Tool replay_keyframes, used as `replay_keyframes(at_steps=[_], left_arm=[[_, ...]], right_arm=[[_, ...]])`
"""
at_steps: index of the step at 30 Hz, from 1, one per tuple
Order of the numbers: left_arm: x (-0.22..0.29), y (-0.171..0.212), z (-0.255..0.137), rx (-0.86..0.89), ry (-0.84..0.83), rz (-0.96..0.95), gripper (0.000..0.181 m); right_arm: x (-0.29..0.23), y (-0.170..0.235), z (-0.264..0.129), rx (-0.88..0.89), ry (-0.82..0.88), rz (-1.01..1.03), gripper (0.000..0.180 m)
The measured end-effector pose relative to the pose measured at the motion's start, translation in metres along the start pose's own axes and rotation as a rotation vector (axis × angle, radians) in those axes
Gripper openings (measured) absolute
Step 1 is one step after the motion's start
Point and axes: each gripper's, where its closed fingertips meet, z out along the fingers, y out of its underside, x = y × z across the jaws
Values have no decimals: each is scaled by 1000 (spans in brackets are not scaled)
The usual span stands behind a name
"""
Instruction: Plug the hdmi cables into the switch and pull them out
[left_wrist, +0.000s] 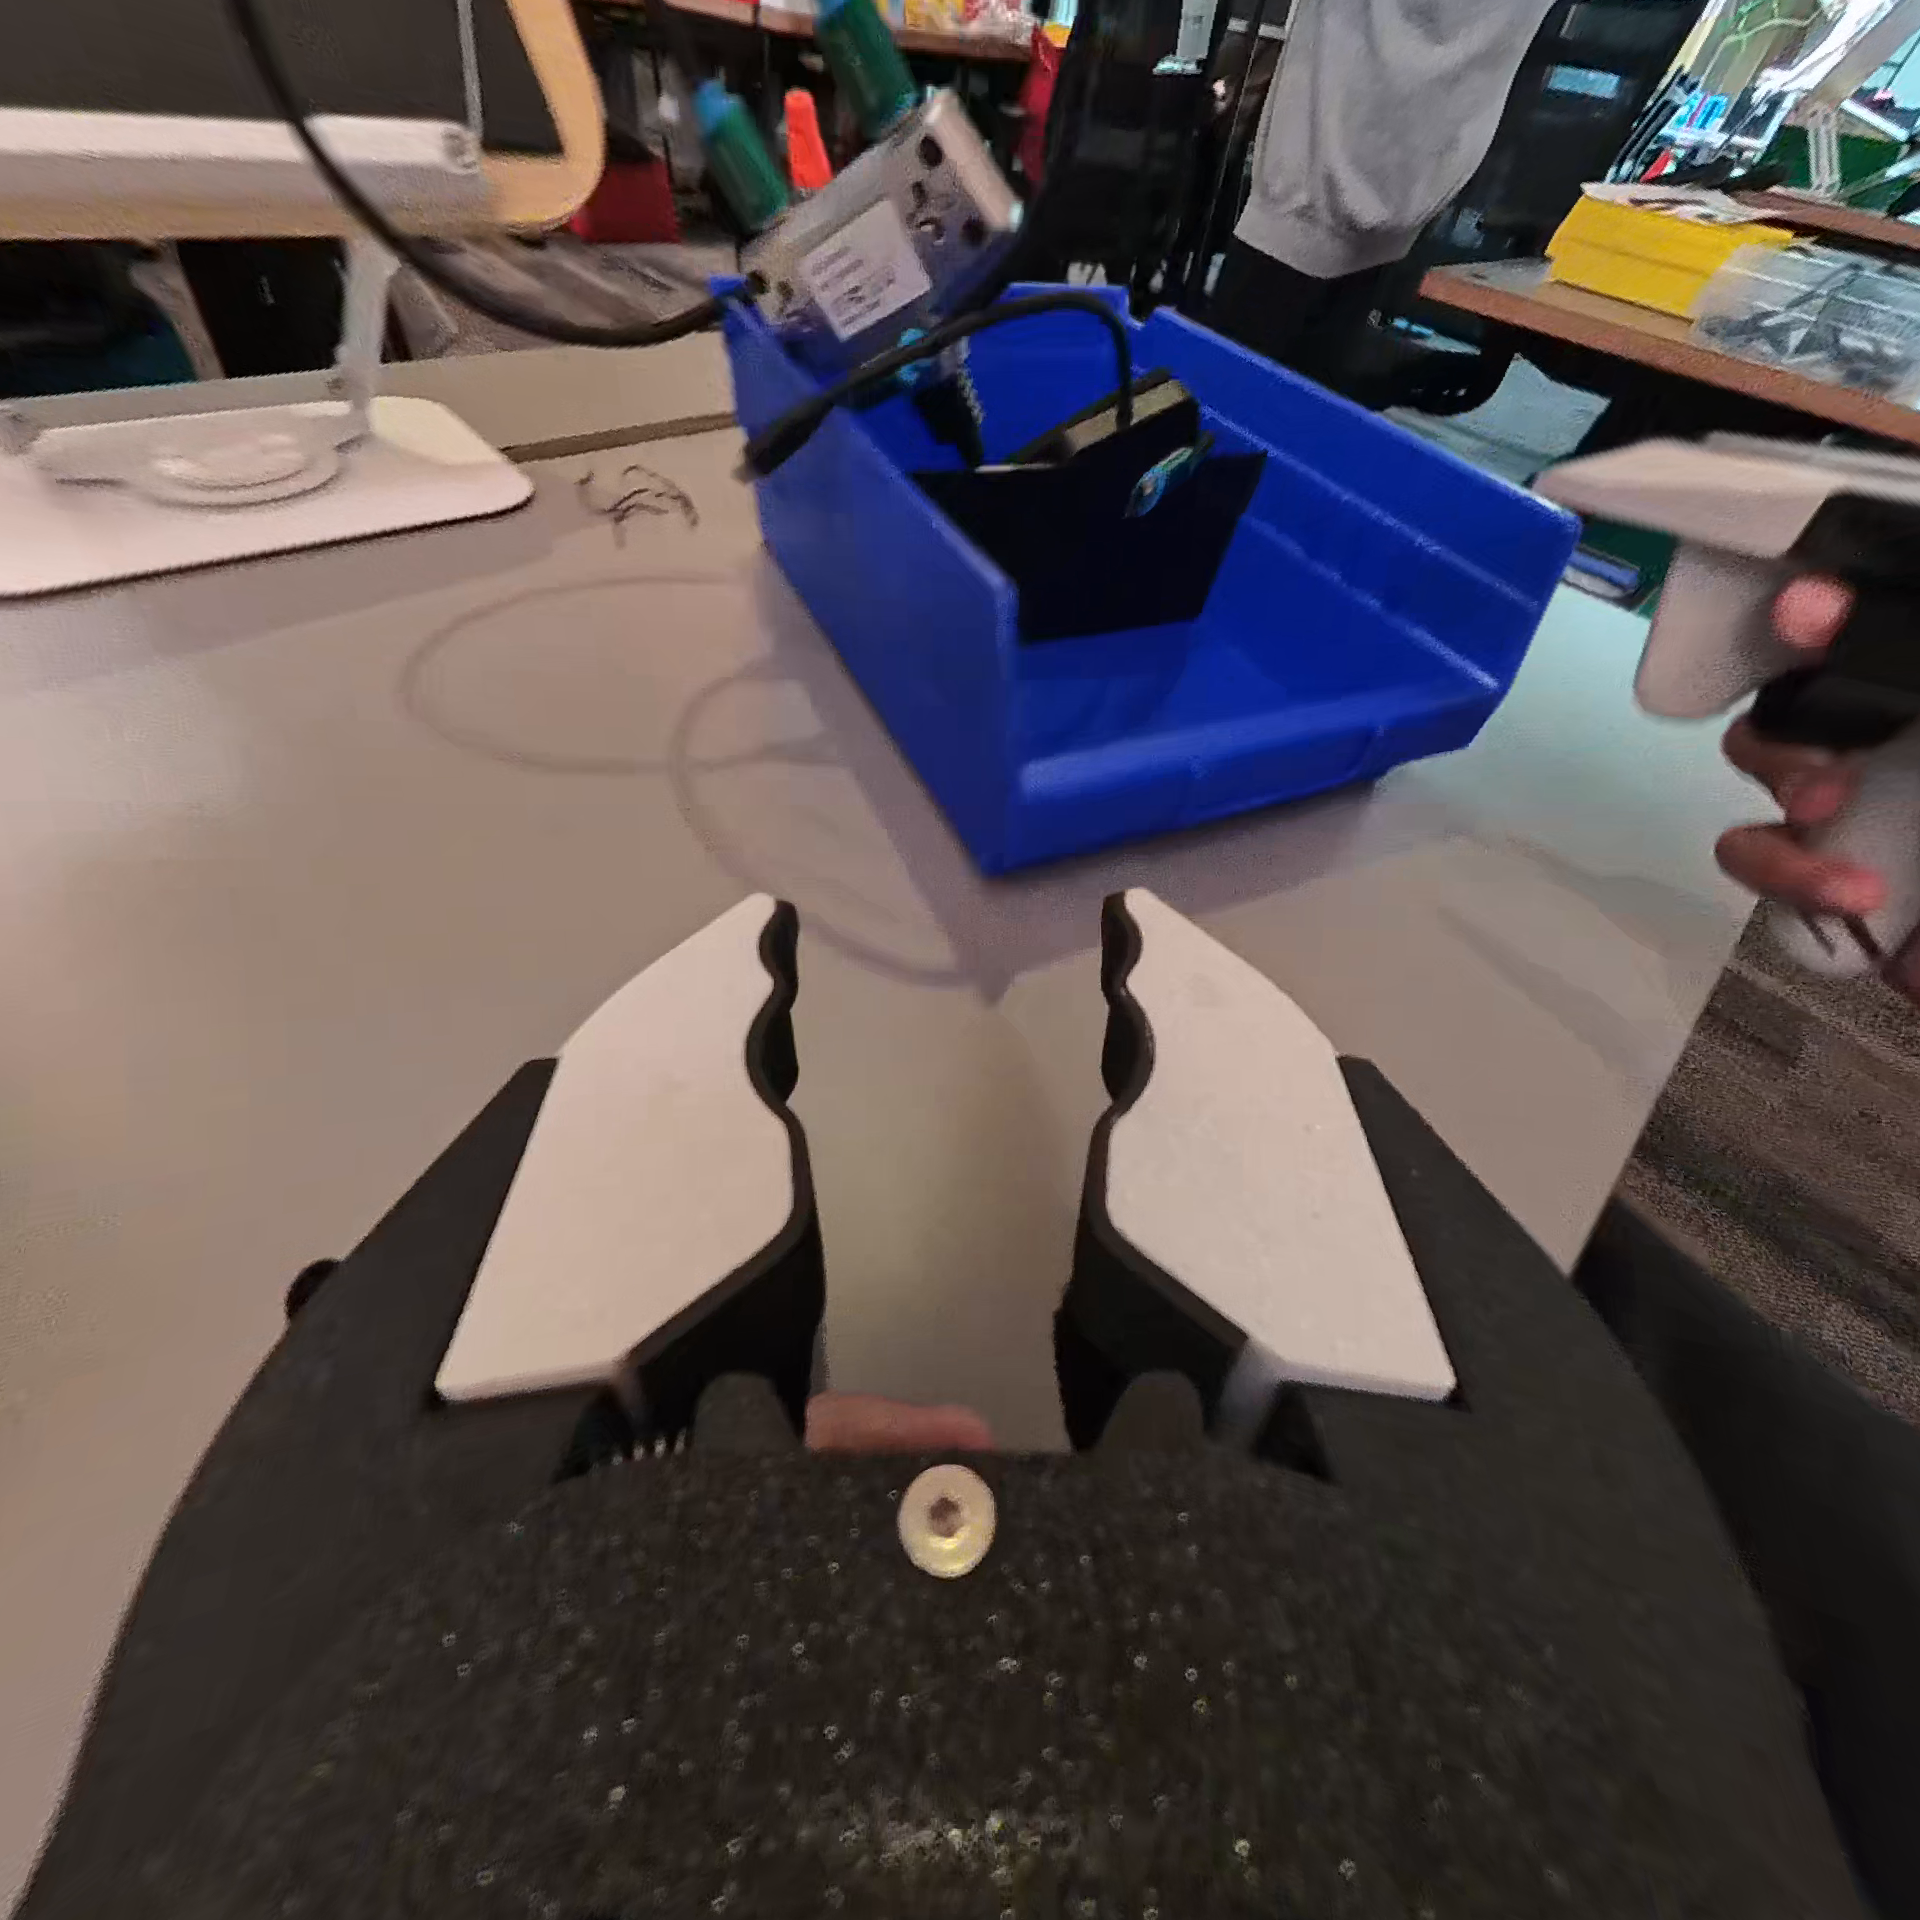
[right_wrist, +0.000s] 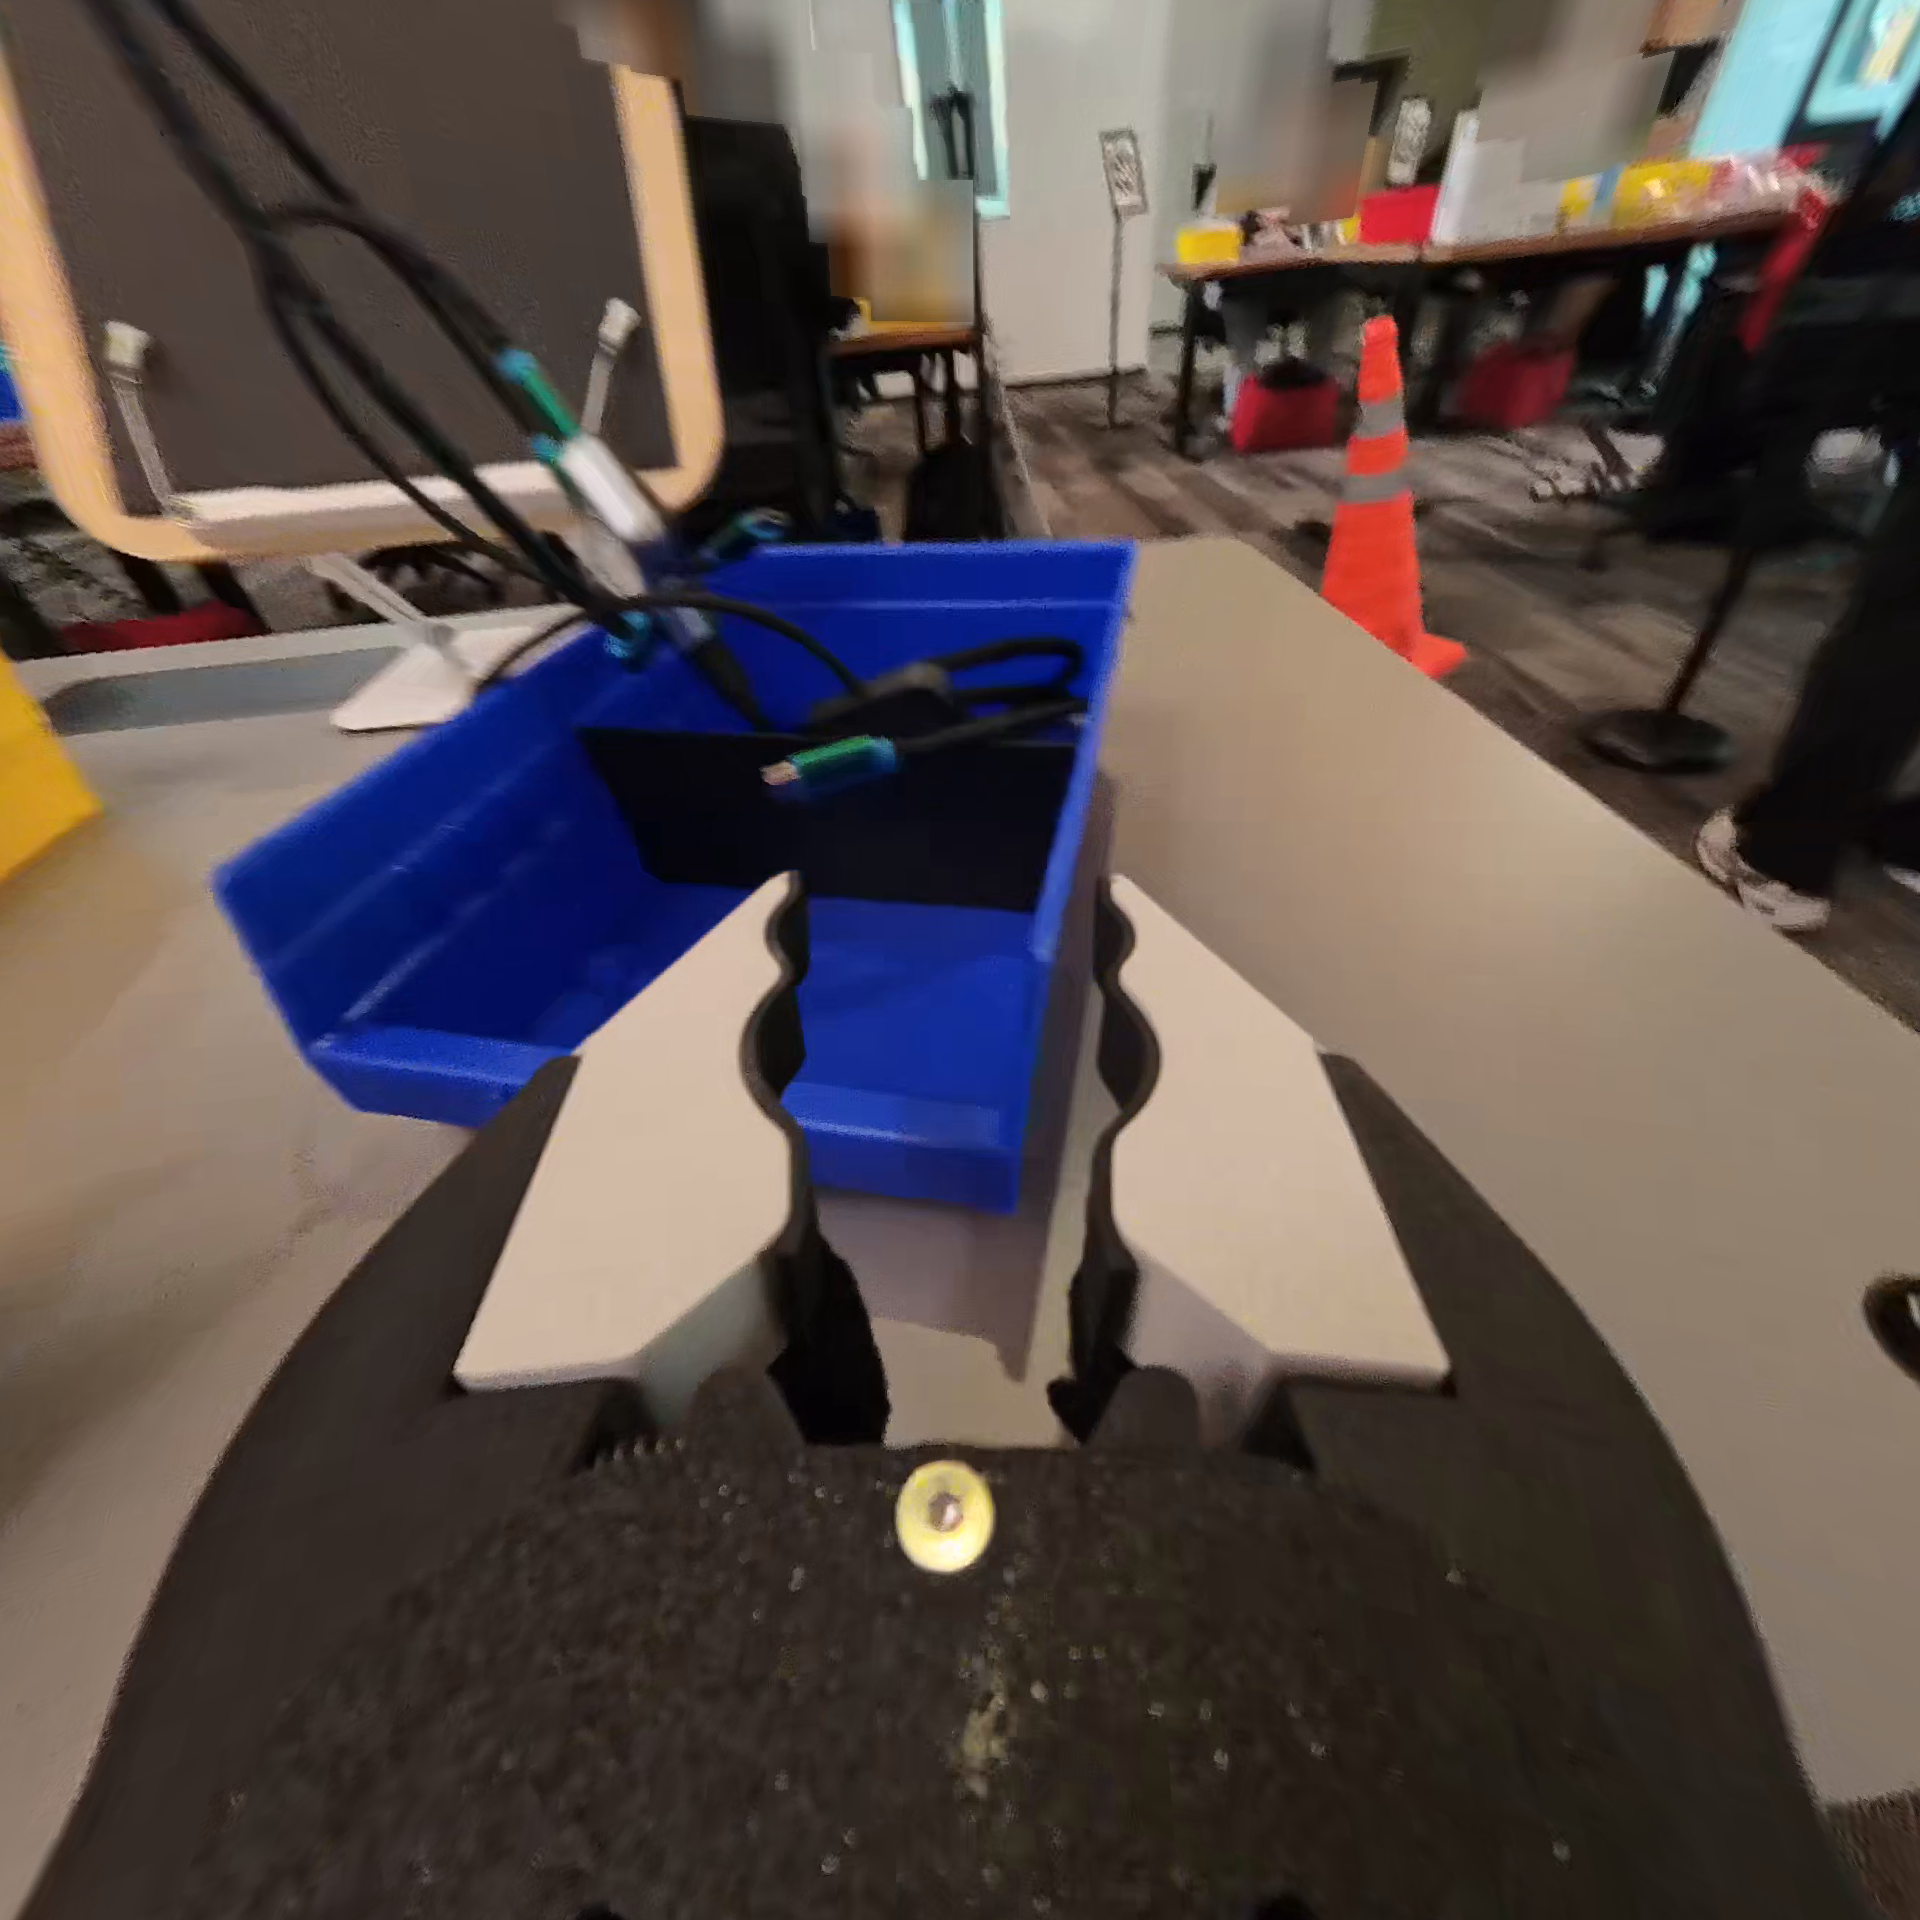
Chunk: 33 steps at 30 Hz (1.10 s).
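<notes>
The switch (left_wrist: 868, 244), a silver box with a white label, leans tilted at the far end of the blue bin (left_wrist: 1226, 727), at upper centre of the left wrist view. Green-ended plugs stick up from its top side. In the right wrist view it is blurred among the cables (right_wrist: 416, 343) that run in from the upper left of the frame.

A black divider (right_wrist: 862, 821) crosses the bin. Behind it lies a loose black cable (right_wrist: 977, 665), and a green-sleeved plug (right_wrist: 831, 767) rests over the divider's top edge. The compartment in front of the divider holds nothing visible.

The bin sits on a grey table (left_wrist: 312, 935). The left gripper (left_wrist: 948, 920) hangs above the table just short of the bin's near corner, its jaws spread with nothing between them. The right gripper (right_wrist: 951, 899) hovers over the bin's near right corner, jaws likewise spread and empty. In the left wrist view the right gripper's handle and the hand (left_wrist: 1808, 800) on it show at the right edge.

A white stand (left_wrist: 249, 468) sits at the upper left, and an orange cone (right_wrist: 1377, 457) stands on the floor at upper right of the right wrist view.
</notes>
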Motion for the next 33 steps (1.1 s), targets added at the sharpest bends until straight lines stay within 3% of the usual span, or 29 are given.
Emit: replay_keyframes(at_steps=[7, 10, 11, 13, 20, 26, 29, 33], left_arm=[[8, -11, 98, -78, -130, 31, 52], [0, -12, 111, -90, -201, 40, 11], [-1, -12, 112, -94, -215, 52, 7], [0, -13, 111, -101, -238, 91, 6], [6, -22, 33, 3, -329, 190, 6], [-56, -13, -53, -10, -480, 168, 7], [-96, 4, -70, -43, -520, 81, 6], [-129, 22, -65, -100, -495, 31, 7]], right_arm=[[24, 44, 35, -194, 79, 35, 49], [24, 53, 42, -222, 86, 29, 16], [25, 52, 42, -221, 102, 17, 4], [28, 51, 43, -230, 138, -26, 3], [-10, 41, 9, -169, 61, 14, 1], [-112, 37, 11, -150, -142, -70, 2], [-158, 46, 26, -187, -185, -118, 1], [-185, 61, 43, -218, -205, -166, 3]])
